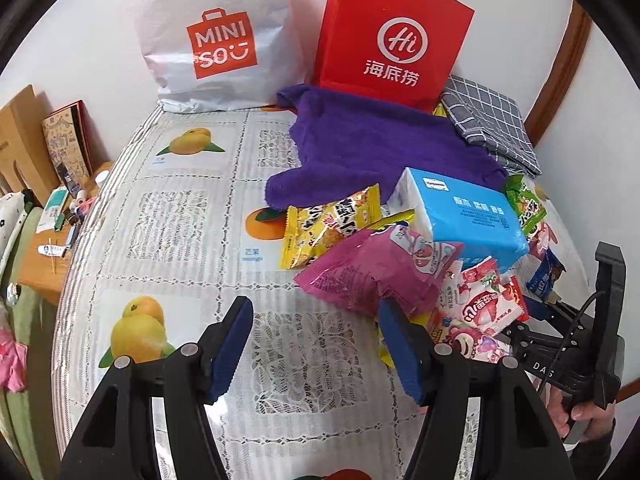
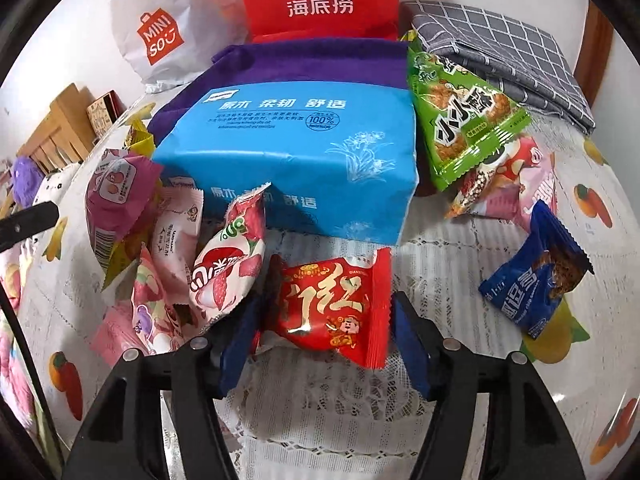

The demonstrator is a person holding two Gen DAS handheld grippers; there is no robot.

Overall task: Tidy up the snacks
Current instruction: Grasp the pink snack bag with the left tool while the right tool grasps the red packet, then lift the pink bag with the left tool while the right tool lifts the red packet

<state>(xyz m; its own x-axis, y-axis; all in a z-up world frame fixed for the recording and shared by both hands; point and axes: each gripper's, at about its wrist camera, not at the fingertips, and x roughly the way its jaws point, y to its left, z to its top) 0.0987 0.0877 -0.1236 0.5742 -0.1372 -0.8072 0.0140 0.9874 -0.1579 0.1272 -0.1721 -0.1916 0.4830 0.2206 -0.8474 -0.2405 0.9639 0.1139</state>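
A red snack packet [image 2: 332, 312] lies on the lace tablecloth between the blue pads of my right gripper [image 2: 326, 308]. The pads stand close on either side and do not clearly press it. Just behind it are a pink-and-white strawberry packet [image 2: 232, 264] and a blue tissue pack [image 2: 288, 160]. A green packet [image 2: 460, 120] and a dark blue packet [image 2: 536, 280] lie to the right. My left gripper [image 1: 314, 312] hovers open over bare tablecloth, its right pad beside a magenta packet [image 1: 368, 276]. A yellow packet [image 1: 328, 228] lies behind that.
A red paper bag [image 1: 392, 36] and a white shopping bag [image 1: 216, 40] stand against the wall. A purple cloth [image 1: 368, 144] and a grey checked cloth [image 1: 488, 120] lie in front of them. A hand [image 1: 588, 416] holds the right gripper's black frame at the right.
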